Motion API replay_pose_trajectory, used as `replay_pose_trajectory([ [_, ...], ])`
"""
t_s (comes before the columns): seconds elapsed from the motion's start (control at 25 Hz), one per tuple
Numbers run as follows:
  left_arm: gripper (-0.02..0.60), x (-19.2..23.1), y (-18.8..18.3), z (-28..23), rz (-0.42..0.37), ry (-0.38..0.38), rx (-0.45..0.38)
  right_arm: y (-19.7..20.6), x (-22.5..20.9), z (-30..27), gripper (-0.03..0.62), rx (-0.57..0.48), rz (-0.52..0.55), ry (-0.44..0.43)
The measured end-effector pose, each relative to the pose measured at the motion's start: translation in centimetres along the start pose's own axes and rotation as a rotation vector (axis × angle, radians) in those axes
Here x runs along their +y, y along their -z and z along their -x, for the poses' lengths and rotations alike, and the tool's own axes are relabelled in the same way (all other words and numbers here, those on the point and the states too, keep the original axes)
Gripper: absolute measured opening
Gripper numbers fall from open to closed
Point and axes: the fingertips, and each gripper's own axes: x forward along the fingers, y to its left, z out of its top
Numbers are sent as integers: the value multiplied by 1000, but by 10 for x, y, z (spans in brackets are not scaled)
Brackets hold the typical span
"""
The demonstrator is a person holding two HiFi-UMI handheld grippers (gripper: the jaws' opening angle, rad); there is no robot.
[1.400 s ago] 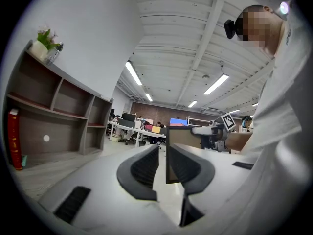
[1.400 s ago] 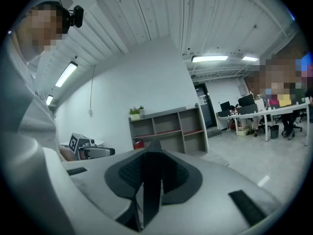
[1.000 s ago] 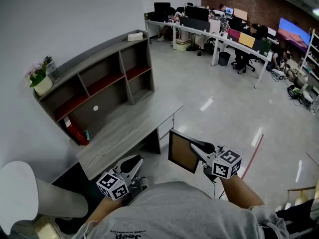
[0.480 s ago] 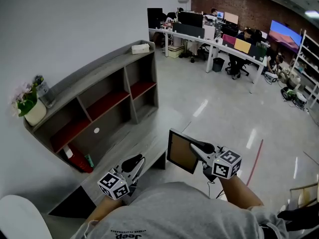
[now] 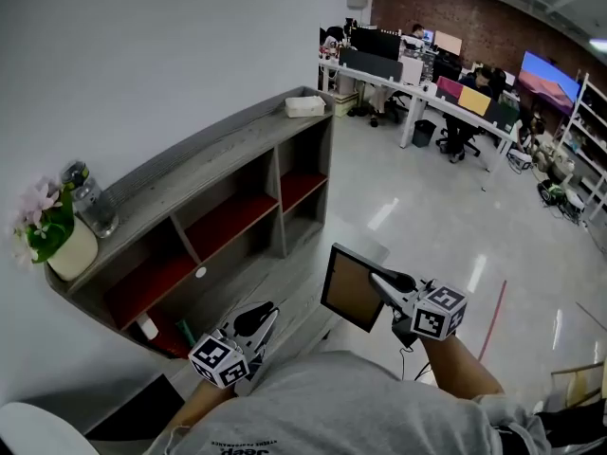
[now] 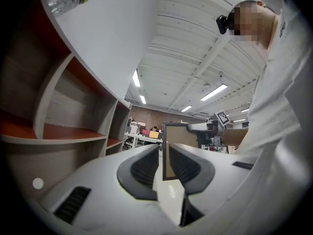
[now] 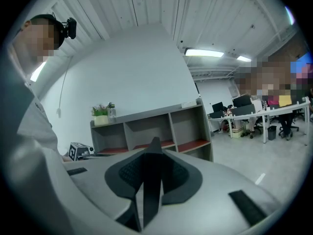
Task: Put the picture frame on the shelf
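Observation:
A dark-rimmed picture frame (image 5: 349, 290) with a brown panel stands upright in front of me, and my right gripper (image 5: 383, 281) is shut on its right edge. In the right gripper view the frame (image 7: 147, 180) shows edge-on between the pads. The grey shelf (image 5: 218, 150) with red boards is on the wall to the left, across the desk from both grippers. My left gripper (image 5: 260, 318) hovers low beside the desk, its jaws a narrow gap apart with nothing in them. The left gripper view shows those jaws (image 6: 164, 165), the frame (image 6: 178, 136) beyond them and the shelf (image 6: 73, 131) on the left.
On top of the shelf stand a flowerpot (image 5: 59, 240), a glass jar (image 5: 93, 202) and a white box (image 5: 305, 106). A grey desk (image 5: 294, 287) runs under the shelf, with small items (image 5: 147, 328) at its back corner. Office desks with seated people (image 5: 427, 64) fill the far room.
The shelf has come closer and larger in the head view as I moved along it. Both grippers travelled with me; the frame stays in the right gripper.

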Motion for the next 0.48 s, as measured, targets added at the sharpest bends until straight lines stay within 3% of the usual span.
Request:
replay_pose_trajectory([
  [0.48, 69, 63, 17, -1, 45, -73, 7, -11, -40, -82, 69, 36, -79, -55],
])
